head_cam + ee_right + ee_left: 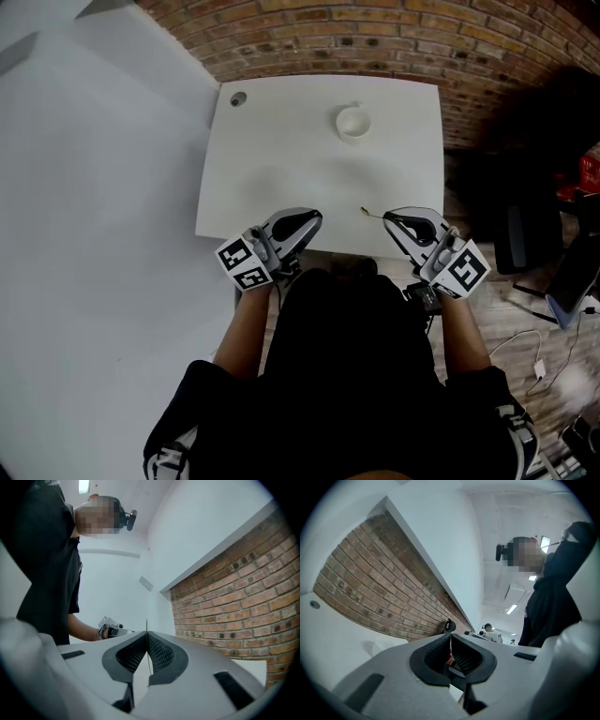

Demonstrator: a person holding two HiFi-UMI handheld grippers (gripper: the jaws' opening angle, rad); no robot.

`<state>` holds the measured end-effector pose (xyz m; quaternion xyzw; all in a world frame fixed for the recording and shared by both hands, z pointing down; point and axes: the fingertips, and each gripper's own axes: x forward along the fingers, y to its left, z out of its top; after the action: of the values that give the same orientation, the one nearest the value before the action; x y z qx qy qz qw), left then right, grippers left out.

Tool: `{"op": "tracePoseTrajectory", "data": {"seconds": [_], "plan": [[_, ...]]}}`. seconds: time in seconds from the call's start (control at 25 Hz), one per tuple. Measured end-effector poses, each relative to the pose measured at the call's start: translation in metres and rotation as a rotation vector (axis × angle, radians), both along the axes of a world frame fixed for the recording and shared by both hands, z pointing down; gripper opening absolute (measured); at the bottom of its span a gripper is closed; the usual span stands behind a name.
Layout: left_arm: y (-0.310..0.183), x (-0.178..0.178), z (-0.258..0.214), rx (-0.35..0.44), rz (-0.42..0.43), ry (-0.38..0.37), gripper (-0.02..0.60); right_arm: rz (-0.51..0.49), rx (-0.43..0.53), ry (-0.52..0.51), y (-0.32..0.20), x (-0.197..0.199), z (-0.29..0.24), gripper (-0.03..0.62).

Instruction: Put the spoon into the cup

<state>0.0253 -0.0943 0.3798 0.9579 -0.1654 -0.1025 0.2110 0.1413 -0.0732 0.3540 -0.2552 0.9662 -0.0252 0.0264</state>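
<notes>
A white cup (353, 123) stands on the far part of the white table (281, 159), right of its middle. My right gripper (389, 218) hovers over the table's near right edge, shut on a thin spoon (372, 214) whose end sticks out to the left. In the right gripper view the spoon (147, 641) shows edge-on as a thin line pinched between the pads. My left gripper (314, 217) is at the near edge, left of the right one, with its jaws together (450, 634) and nothing held. The cup lies well beyond both grippers.
A round cable hole (237, 97) sits in the table's far left corner. A brick wall (375, 37) runs behind the table. Dark furniture (525, 234) and cables (544, 356) crowd the floor to the right. A white wall (94, 187) is at the left.
</notes>
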Motion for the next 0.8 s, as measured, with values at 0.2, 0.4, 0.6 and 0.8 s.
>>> {"op": "tracePoseTrajectory", "data": {"seconds": [0.2,0.4,0.6,0.8], "plan": [[-0.036,0.000,-0.011,0.021,0.024,-0.016,0.023,0.017,-0.028,-0.003,-0.029,-0.001,0.007,0.009],[-0.072,-0.008,-0.013,0.030,0.082,-0.014,0.023,0.076,-0.051,0.028,-0.065,-0.011,0.010,0.009],[-0.105,-0.039,-0.005,-0.004,0.146,0.008,0.021,0.159,-0.057,0.044,-0.100,-0.042,0.000,0.009],[-0.135,-0.055,-0.007,-0.032,0.207,0.048,0.021,0.232,-0.061,0.087,-0.130,-0.062,-0.007,0.009]]}}
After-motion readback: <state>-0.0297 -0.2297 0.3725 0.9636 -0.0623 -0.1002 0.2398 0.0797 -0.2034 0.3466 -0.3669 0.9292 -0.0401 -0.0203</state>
